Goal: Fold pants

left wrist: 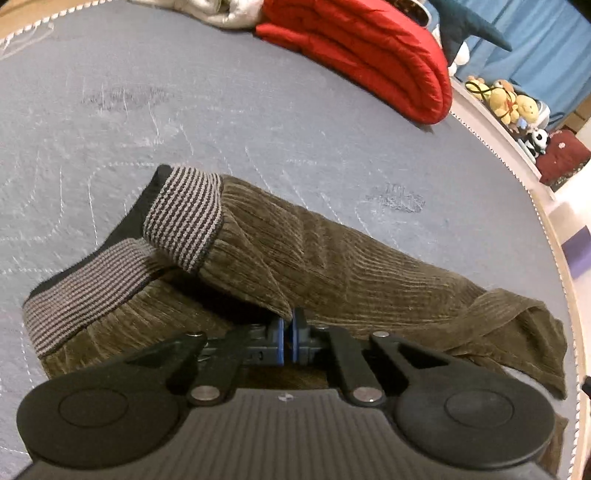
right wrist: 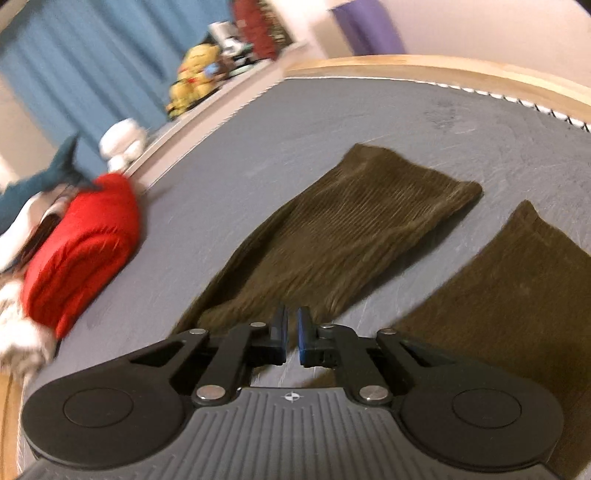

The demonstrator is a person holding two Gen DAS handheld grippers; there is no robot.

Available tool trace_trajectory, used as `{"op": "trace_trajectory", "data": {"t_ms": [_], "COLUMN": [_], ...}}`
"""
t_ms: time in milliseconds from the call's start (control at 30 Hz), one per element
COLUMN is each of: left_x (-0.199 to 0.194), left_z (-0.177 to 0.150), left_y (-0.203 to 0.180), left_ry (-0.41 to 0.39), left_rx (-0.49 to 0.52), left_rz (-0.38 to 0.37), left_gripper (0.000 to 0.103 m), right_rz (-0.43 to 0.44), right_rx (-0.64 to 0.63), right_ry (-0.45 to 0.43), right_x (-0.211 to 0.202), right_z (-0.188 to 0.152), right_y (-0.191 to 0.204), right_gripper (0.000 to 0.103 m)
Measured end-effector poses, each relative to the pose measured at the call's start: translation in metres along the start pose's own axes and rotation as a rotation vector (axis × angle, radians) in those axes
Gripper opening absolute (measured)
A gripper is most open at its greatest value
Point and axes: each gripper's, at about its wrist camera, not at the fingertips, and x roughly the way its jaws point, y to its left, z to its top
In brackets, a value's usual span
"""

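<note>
The pants (left wrist: 332,258) are made of ribbed olive corduroy. A striped knit waistband (left wrist: 184,218) is seen. The bed (left wrist: 221,110) is covered in matt quilted cloth.

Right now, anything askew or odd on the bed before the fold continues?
Yes: the pants' striped waistband is flipped over onto the corduroy, not flat, and a bunched flap sits at the right in the left wrist view. The left gripper pinches a fabric edge. Both legs lie flat and apart. No damage visible.

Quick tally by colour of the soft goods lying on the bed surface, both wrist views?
Olive-brown: 1, the corduroy pants, striped waistband, legs spread apart in the right wrist view.
Red: 1, the folded quilted blanket.
Silver-white: 1, a padded item, only partly in frame.
Total: 3
</note>
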Motion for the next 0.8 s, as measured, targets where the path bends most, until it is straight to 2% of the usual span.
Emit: {"op": "trace_trajectory", "data": {"t_ms": [100, 167, 200, 233, 267, 300, 333, 367, 400, 500, 633, 667, 700, 767, 800], "left_x": [0.004, 0.003, 0.003, 0.003, 0.003, 0.002, 0.002, 0.003, 0.004, 0.008, 0.014, 0.016, 0.018, 0.02, 0.019], "left_z": [0.003, 0.004, 0.005, 0.007, 0.008, 0.009, 0.009, 0.01, 0.009, 0.01, 0.013, 0.014, 0.014, 0.015, 0.016], "left_y": [0.009, 0.017, 0.019, 0.021, 0.02, 0.022, 0.024, 0.024, 0.025, 0.026, 0.02, 0.02, 0.021, 0.02, 0.02], "left_ry": [0.028, 0.023, 0.027, 0.029, 0.026, 0.019, 0.018, 0.019, 0.02, 0.02, 0.011, 0.014, 0.021, 0.019, 0.013], "left_rx": [-0.05, -0.113, -0.13, -0.134, -0.144, -0.157, -0.163, -0.165, -0.172, -0.177, -0.159, -0.157, -0.154, -0.144, -0.136], "left_rz": [-0.017, -0.045, -0.05, -0.052, -0.06, -0.077, -0.087, -0.09, -0.089, -0.082, -0.067, -0.06, -0.053, -0.043, -0.044], "left_gripper": [0.009, 0.01, 0.017, 0.02, 0.024, 0.026, 0.028, 0.034, 0.038, 0.038, 0.037, 0.035, 0.032, 0.025, 0.018], "right_rz": [0.02, 0.034, 0.033, 0.031, 0.033, 0.034, 0.036, 0.034, 0.021, -0.026, -0.095, -0.122, -0.151, -0.208, -0.201], "right_rx": [0.065, 0.065, 0.06, 0.066, 0.075, 0.083, 0.088, 0.086, 0.078, 0.09, 0.065, 0.052, 0.037, 0.021, 0.039], "right_ry": [0.057, 0.092, 0.103, 0.11, 0.116, 0.125, 0.138, 0.148, 0.152, 0.157, 0.16, 0.151, 0.14, 0.121, 0.115], "right_x": [0.04, 0.072, 0.088, 0.103, 0.119, 0.133, 0.148, 0.162, 0.176, 0.212, 0.245, 0.249, 0.252, 0.251, 0.247], "right_z": [0.028, 0.043, 0.049, 0.054, 0.059, 0.063, 0.066, 0.069, 0.071, 0.073, 0.071, 0.07, 0.07, 0.068, 0.066], "right_y": [0.004, 0.016, 0.023, 0.03, 0.036, 0.043, 0.049, 0.056, 0.064, 0.076, 0.089, 0.091, 0.093, 0.092, 0.088], "right_gripper": [0.01, 0.01, 0.011, 0.012, 0.018, 0.031, 0.038, 0.051, 0.054, 0.054, 0.053, 0.043, 0.024, 0.01, 0.009]}}
